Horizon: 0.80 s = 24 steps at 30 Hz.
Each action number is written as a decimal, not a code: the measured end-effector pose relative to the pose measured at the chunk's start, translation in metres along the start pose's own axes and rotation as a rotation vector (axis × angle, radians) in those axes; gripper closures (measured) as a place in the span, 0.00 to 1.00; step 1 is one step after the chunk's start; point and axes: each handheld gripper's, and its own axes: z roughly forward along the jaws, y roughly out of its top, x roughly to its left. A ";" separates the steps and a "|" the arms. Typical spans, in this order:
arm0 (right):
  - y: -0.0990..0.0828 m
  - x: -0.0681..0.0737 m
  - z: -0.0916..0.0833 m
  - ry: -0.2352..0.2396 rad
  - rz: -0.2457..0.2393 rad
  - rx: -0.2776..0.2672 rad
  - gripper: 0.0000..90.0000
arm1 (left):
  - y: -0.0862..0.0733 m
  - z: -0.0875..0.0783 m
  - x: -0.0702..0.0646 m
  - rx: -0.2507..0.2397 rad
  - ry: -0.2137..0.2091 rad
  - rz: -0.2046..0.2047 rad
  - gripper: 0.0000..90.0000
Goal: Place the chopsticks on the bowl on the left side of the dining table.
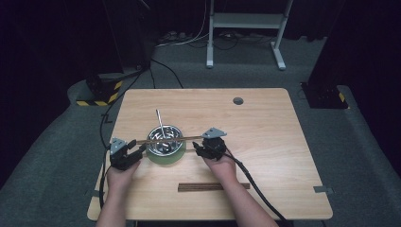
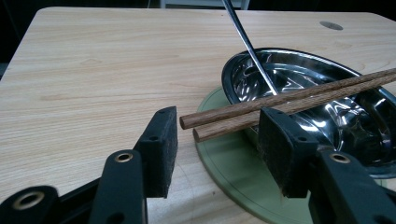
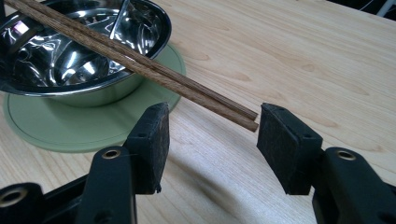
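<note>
On a wooden table (image 1: 265, 118), a pair of brown wooden chopsticks (image 1: 165, 139) lies across the rim of a shiny steel bowl (image 1: 164, 141). The bowl sits on a pale green round mat (image 1: 165, 160) and a metal spoon (image 1: 160, 120) leans inside it.

At the left, the left claw (image 1: 137, 150) stands spread around the chopsticks' left ends. The left gripper view shows those ends (image 2: 198, 126) between the pads, lying against the right pad (image 2: 280, 144) and clear of the left one.

At the right, the right claw (image 1: 201, 147) is spread around the other ends. In the right gripper view the tips (image 3: 247, 119) lie in the gap, near the right pad (image 3: 285, 144), with no firm pinch visible.

The sticks look light, stiff, thin and smooth, so they would likely roll apart; gripping both together near their ends seems safest.

The high view alone shows a second pair of chopsticks (image 1: 213, 187) lying flat near the person's forearms. The gripper views show the gaps at the pads, too small to judge from above.
</note>
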 end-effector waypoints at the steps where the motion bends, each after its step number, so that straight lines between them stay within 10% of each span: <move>1: 0.000 -0.001 -0.001 -0.006 -0.006 -0.003 0.49 | 0.000 -0.001 0.000 -0.004 0.001 -0.002 0.53; 24: -0.010 0.007 -0.009 -0.035 0.001 -0.003 0.56 | -0.003 -0.005 0.009 0.004 0.058 0.010 0.65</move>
